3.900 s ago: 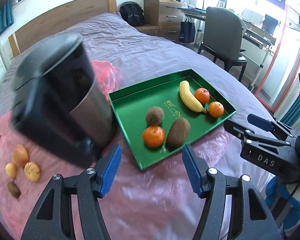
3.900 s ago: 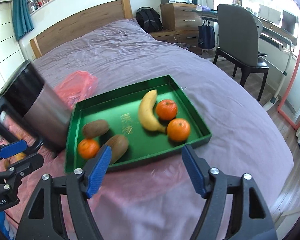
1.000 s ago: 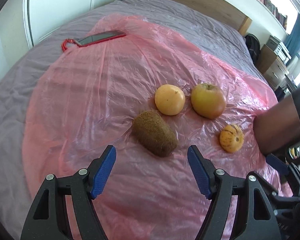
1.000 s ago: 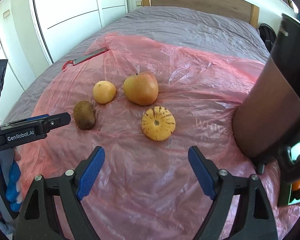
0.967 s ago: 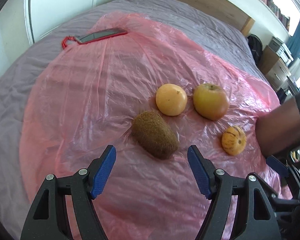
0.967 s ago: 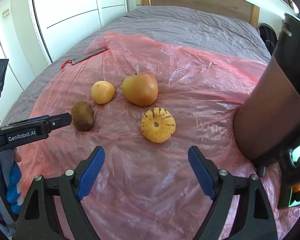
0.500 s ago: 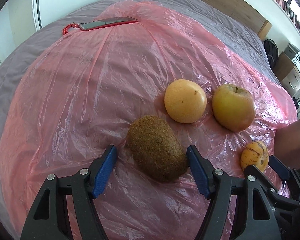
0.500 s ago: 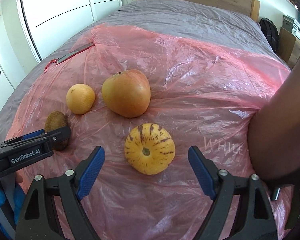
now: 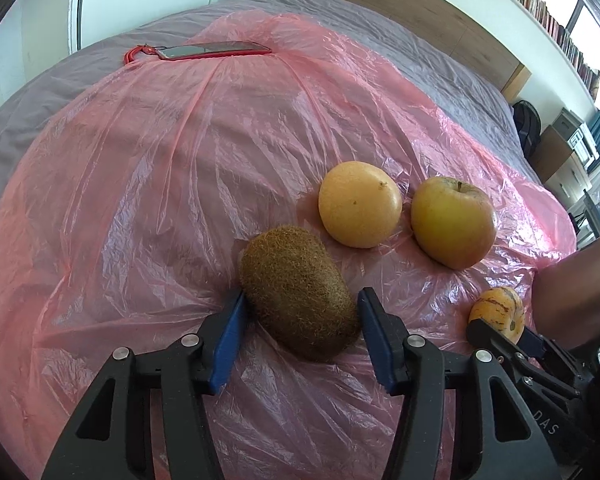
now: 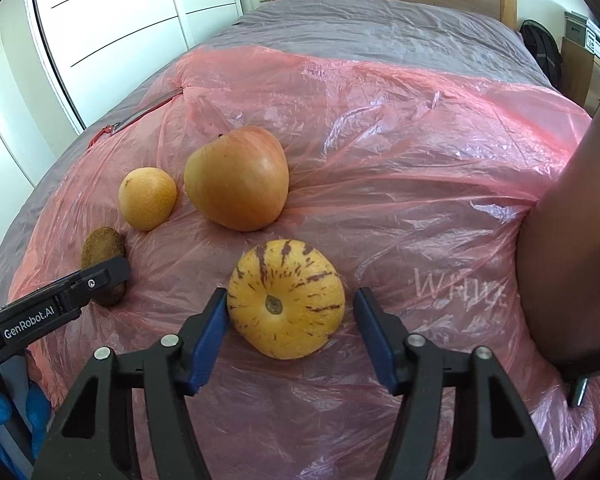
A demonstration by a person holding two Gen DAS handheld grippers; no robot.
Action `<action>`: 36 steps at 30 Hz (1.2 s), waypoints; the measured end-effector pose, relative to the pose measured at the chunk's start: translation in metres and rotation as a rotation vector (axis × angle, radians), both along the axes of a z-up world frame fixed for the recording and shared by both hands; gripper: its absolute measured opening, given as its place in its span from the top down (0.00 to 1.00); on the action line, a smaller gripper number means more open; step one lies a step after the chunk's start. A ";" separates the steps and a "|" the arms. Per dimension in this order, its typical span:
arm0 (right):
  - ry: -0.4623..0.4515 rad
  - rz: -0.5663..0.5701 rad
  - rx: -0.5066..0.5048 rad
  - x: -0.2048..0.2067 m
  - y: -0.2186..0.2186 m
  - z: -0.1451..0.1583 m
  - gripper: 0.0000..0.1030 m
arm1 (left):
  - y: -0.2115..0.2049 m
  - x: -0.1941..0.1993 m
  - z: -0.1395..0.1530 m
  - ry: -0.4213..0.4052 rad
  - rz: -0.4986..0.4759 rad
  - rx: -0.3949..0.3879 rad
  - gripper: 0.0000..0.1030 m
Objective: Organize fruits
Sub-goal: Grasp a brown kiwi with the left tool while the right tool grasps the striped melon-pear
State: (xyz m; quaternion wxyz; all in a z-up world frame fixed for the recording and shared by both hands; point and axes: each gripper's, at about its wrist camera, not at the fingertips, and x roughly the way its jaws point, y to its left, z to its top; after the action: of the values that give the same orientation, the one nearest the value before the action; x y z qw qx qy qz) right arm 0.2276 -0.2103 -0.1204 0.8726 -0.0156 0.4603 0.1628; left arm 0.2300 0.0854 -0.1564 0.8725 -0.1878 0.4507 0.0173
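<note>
Here the left claw (image 9: 300,320), just closing, grips the kiwi (image 9: 298,292), half-hidden from the right.

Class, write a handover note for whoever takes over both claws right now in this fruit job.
Left claw: just been closing, pads now against the kiwi, which lies on the pink sheet.
Right claw: open, straddling the striped fruit.
Apple and yellow fruit lie loose beyond.
Done: nothing lifted yet. Left: lift and sort all four.
</note>
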 end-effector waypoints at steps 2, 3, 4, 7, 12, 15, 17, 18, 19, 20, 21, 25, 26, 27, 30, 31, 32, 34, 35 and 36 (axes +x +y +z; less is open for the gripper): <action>-0.006 0.004 0.003 0.001 0.000 0.000 0.00 | 0.005 0.001 -0.003 -0.015 0.001 -0.046 0.51; -0.010 0.005 0.004 0.000 0.000 0.000 0.00 | 0.009 0.001 -0.005 -0.019 0.003 -0.068 0.51; -0.012 0.007 0.005 0.000 0.000 -0.001 0.00 | 0.012 0.001 -0.006 -0.024 0.006 -0.090 0.52; -0.011 0.001 0.009 0.003 0.000 -0.003 0.00 | 0.014 0.001 -0.007 -0.036 0.002 -0.108 0.52; -0.037 0.014 0.016 0.003 0.004 -0.006 0.00 | 0.020 -0.001 -0.009 -0.056 -0.006 -0.149 0.52; -0.043 0.025 0.030 0.004 0.005 -0.007 0.01 | 0.021 -0.004 -0.008 -0.066 -0.019 -0.156 0.53; -0.040 0.024 0.039 0.005 0.004 -0.009 0.01 | 0.019 -0.004 -0.007 -0.071 -0.026 -0.156 0.53; -0.041 0.023 0.045 0.005 0.003 -0.010 0.01 | 0.019 -0.004 -0.007 -0.072 -0.029 -0.154 0.53; -0.044 0.022 0.053 0.005 0.002 -0.010 0.01 | 0.018 -0.005 -0.007 -0.074 -0.030 -0.152 0.53; -0.046 0.021 0.057 0.005 0.002 -0.010 0.01 | 0.018 -0.005 -0.007 -0.075 -0.031 -0.150 0.53; -0.049 0.021 0.063 0.005 0.001 -0.011 0.01 | 0.018 -0.007 -0.007 -0.078 -0.032 -0.145 0.53; -0.053 0.019 0.082 0.005 -0.001 -0.011 0.08 | 0.012 -0.006 -0.004 -0.091 -0.045 -0.115 0.53; -0.054 0.018 0.086 0.006 -0.002 -0.012 0.09 | 0.010 -0.007 -0.003 -0.096 -0.049 -0.102 0.53; -0.054 0.018 0.090 0.006 -0.003 -0.012 0.09 | 0.008 -0.007 -0.001 -0.100 -0.053 -0.090 0.53; -0.061 0.021 0.093 0.005 -0.004 -0.012 0.10 | 0.001 -0.009 0.003 -0.112 -0.069 -0.052 0.53; -0.062 0.020 0.094 0.005 -0.004 -0.012 0.10 | -0.001 -0.009 0.004 -0.113 -0.073 -0.044 0.54; -0.063 0.020 0.095 0.005 -0.004 -0.012 0.10 | -0.003 -0.008 0.005 -0.114 -0.075 -0.035 0.54; -0.064 0.020 0.092 0.005 -0.003 -0.012 0.10 | -0.005 -0.008 0.006 -0.115 -0.076 -0.025 0.54; -0.064 0.020 0.089 0.005 -0.003 -0.012 0.10 | -0.006 -0.009 0.006 -0.114 -0.076 -0.021 0.54; -0.063 0.020 0.088 0.005 -0.003 -0.011 0.10 | -0.006 -0.009 0.007 -0.114 -0.076 -0.017 0.54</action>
State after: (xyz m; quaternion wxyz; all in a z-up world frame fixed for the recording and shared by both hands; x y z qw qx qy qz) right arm 0.2327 -0.2131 -0.1315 0.8848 0.0132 0.4247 0.1912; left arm 0.2213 0.0790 -0.1497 0.8951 -0.1788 0.4074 -0.0304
